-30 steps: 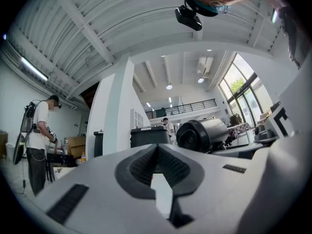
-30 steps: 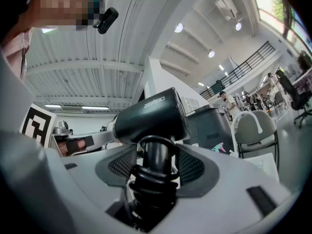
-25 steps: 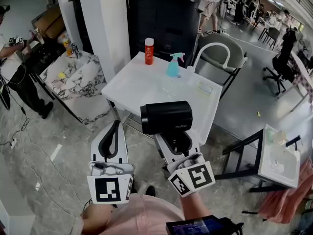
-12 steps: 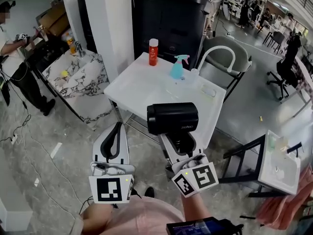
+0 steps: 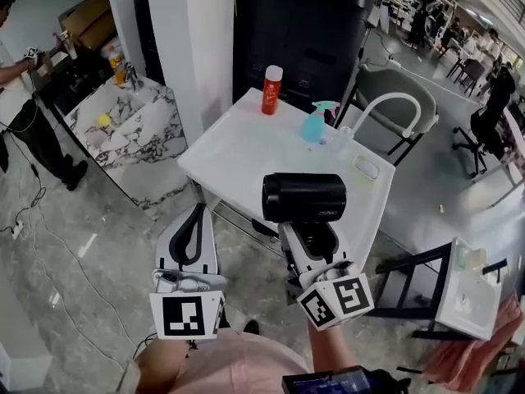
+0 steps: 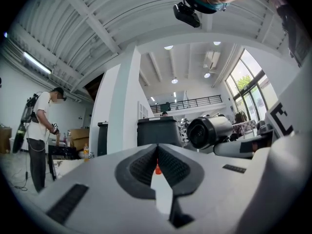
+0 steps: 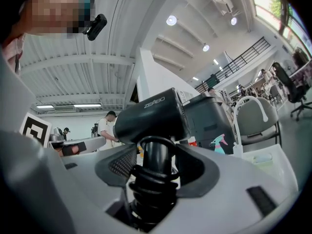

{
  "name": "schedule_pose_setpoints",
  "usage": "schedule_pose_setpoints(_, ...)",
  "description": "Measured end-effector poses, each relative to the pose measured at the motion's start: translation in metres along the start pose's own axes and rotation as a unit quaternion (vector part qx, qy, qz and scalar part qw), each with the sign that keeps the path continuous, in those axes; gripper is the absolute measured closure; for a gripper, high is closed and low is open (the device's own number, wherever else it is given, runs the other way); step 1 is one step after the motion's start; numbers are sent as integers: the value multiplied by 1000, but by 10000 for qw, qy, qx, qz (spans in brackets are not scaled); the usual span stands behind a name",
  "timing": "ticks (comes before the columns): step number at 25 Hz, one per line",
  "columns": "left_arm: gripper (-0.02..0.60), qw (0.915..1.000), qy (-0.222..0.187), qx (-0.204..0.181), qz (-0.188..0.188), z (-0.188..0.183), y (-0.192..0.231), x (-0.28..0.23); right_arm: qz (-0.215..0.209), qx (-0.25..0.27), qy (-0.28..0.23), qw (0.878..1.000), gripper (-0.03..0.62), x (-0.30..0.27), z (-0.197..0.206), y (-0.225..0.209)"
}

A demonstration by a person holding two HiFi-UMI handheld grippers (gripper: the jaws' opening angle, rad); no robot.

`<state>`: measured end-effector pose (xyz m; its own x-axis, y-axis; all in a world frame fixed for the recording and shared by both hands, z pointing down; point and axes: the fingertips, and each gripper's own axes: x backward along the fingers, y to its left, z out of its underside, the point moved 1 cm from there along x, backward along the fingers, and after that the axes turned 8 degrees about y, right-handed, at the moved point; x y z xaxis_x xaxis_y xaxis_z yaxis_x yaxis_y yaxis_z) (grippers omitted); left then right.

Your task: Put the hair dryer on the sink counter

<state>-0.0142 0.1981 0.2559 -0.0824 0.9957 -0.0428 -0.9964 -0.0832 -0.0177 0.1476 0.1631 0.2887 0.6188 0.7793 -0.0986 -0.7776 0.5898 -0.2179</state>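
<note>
The black hair dryer (image 5: 303, 197) hangs level in the air over the near edge of the white sink counter (image 5: 238, 150), its barrel lying crosswise. My right gripper (image 5: 308, 230) is shut on its handle, and the coiled cord shows between the jaws in the right gripper view, below the hair dryer (image 7: 151, 116). My left gripper (image 5: 196, 212) is beside it on the left, above the floor, shut with nothing in it. In the left gripper view the left gripper (image 6: 157, 149) has its pads together, and the hair dryer (image 6: 210, 130) shows to the right.
On the counter stand an orange bottle (image 5: 271, 89), a blue spray bottle (image 5: 314, 123), a white arched faucet (image 5: 385, 105) and a soap bar (image 5: 367, 168). A black cabinet (image 5: 312, 31) rises behind. A marble counter (image 5: 131, 134) and a person (image 5: 16, 89) are left; another small sink (image 5: 472, 290) is right.
Both grippers have moved forward toward the white counter, the right one carrying the hair dryer; the counter's near edge now lies under the dryer. The jaws have not changed.
</note>
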Motion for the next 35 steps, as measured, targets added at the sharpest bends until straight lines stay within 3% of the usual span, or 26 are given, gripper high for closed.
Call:
schedule_pose_setpoints(8,571,9998,0,-143,106,9,79,-105,392,-65,119,9991,342,-118,-4,-20)
schedule_pose_setpoints(17,572,9988,-266,-110,401,-15,148,-197,807,45,-21,9967,342,-219,-40,-29)
schedule_pose_setpoints(24,571,9971,-484,-95,586,-26,175,-236,1005,160,-146,9947,342,-265,-58,-33)
schedule_pose_setpoints(35,572,9968,-391,-99,697,-17,188,-271,1162,116,-26,9932,342,-300,-48,-50)
